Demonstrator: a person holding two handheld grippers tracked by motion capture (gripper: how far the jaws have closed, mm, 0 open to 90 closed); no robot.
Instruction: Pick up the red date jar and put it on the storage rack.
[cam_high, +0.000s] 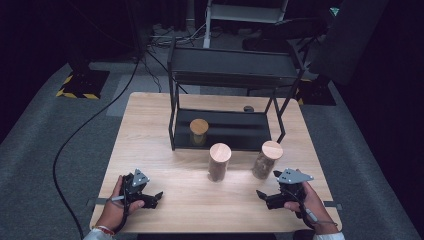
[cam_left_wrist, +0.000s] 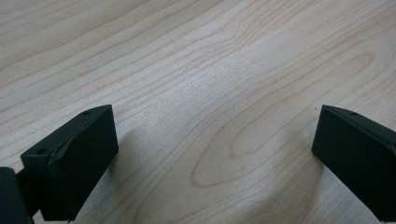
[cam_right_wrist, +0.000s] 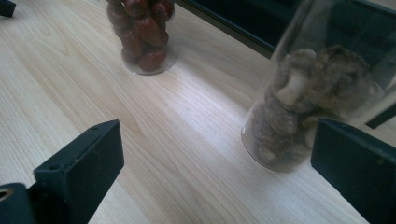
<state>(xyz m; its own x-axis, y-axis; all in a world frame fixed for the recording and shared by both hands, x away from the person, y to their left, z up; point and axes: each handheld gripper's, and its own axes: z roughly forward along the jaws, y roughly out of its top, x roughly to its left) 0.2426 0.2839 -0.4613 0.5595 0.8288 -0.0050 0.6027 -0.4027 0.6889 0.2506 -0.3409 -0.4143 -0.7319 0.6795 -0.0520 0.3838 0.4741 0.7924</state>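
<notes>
Mushroom jar (cam_right_wrist: 308, 107) stands near the right gripper (cam_high: 270, 197), both grippers' jaws wide, empty.

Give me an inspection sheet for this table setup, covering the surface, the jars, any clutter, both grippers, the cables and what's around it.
Surface: light wooden table, bare between the grippers.
Job's things: two cork-lidded glass jars on the table, the middle jar holding red fruit, the right jar holding pale dried pieces. A third jar stands on the lower tier of the black shelf rack.
Clutter: a small dark object behind the rack; cannot tell what it is.
Grippers: left gripper and right gripper rest low at the near edge, jaws wide, holding nothing.
Cables: black cable across the floor at left.
Surroundings: grey carpet, hazard-striped base, dark backdrop.
</notes>
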